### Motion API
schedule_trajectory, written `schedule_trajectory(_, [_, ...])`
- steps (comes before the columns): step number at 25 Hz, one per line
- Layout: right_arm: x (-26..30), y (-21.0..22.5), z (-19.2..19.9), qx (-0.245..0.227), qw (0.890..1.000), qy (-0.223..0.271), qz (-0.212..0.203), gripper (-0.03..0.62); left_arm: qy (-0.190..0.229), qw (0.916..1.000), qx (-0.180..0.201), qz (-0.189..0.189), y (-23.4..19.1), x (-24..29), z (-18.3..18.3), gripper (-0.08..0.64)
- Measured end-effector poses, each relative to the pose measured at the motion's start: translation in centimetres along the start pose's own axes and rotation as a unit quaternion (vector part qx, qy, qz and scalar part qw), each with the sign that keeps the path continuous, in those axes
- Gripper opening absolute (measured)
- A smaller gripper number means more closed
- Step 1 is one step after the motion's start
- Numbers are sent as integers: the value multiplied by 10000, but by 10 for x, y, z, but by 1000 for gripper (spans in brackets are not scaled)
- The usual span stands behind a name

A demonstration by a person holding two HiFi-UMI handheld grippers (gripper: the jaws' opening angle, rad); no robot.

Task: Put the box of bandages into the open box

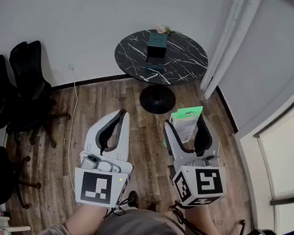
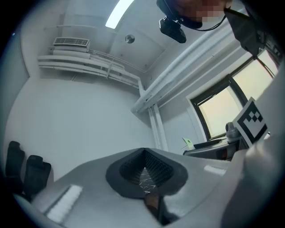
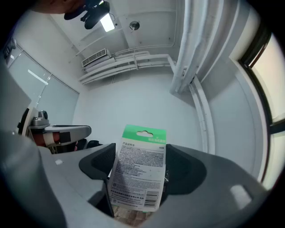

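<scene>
My right gripper [image 1: 185,130] is clamped on the green-and-white cardboard box of bandages [image 1: 186,116], one jaw on each side. In the right gripper view the printed back panel of it [image 3: 139,171] faces the camera, green hang-tab end up, standing upright between the dark ribbed pads [image 3: 100,164]. The box is up in the air over the brown wood-plank floor [image 1: 83,111], not yet at the table.

My left gripper [image 1: 119,117] is closed and carrying nothing. The left gripper view shows the tips together, with only a small diamond gap between the dark ribbed pads [image 2: 158,167], and table marble shows through that gap.

I hold both grippers side by side in front of me, near each other but apart, both pointing forward toward the table. The black-and-white marker cube [image 1: 200,187] sits at the back of the right one.

The round black marble-pattern pedestal table [image 1: 131,53] is ahead of both grippers, well apart from the bandage box. The small dark box [image 1: 156,54] stands near the table's middle; I can't tell from here whether its top is open. A teal item [image 1: 154,68] lies just in front of it, too small to identify.

Black office chairs [image 1: 25,79] stand along the white wall on the left, and a thin white cable [image 1: 72,126] runs across the floor near them
</scene>
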State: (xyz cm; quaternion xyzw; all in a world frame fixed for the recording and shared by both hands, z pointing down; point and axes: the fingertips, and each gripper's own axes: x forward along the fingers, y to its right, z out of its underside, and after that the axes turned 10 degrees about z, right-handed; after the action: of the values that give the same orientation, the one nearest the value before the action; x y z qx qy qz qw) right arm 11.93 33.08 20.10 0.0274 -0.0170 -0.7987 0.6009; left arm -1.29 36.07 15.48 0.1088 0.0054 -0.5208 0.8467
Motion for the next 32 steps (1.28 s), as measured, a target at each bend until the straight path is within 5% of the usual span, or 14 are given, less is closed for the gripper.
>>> schedule_trajectory(16, [-13, 31, 29, 226, 9993, -264, -105, 379, -324, 9995, 2, -26, 37, 6, 22, 0])
schedule_trajectory(22, [38, 30, 47, 264, 9990, -365, -73, 382, -404, 9990, -154, -65, -1, 37, 55, 0])
schedule_trajectory(32, [205, 6, 47, 175, 9993, -338, 66, 382, -145, 9996, -232, 8, -135, 143, 87, 0])
